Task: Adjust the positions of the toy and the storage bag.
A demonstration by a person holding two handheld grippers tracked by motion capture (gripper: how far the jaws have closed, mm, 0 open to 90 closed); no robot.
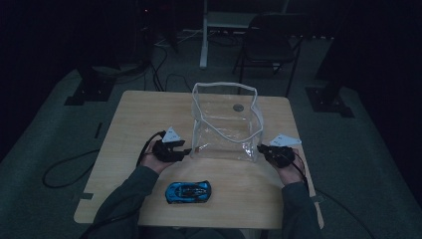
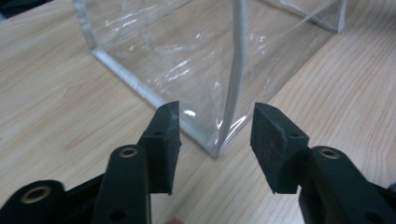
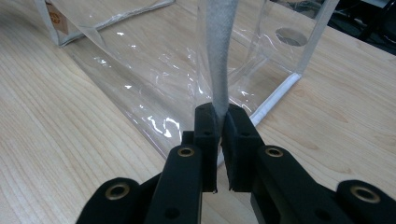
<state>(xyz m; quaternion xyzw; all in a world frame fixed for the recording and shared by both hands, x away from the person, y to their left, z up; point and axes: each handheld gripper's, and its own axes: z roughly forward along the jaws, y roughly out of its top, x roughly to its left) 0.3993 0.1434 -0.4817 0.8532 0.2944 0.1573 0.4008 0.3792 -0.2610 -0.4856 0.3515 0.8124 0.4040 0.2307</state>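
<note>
The high view was dim. Closer, the right gripper (image 3: 218, 116) clamped the clear bag's (image 1: 226, 124) near-right seam; the left gripper's (image 2: 215, 126) jaws stood apart around its near-left corner.

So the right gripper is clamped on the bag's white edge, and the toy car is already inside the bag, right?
Not quite. The right gripper is clamped on the bag's white edge, but the blue car lies on the table in front of the bag, as the high view shows.

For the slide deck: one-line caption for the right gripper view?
Right gripper shut on the white corner seam of the clear plastic bag standing on the wooden table.
</note>
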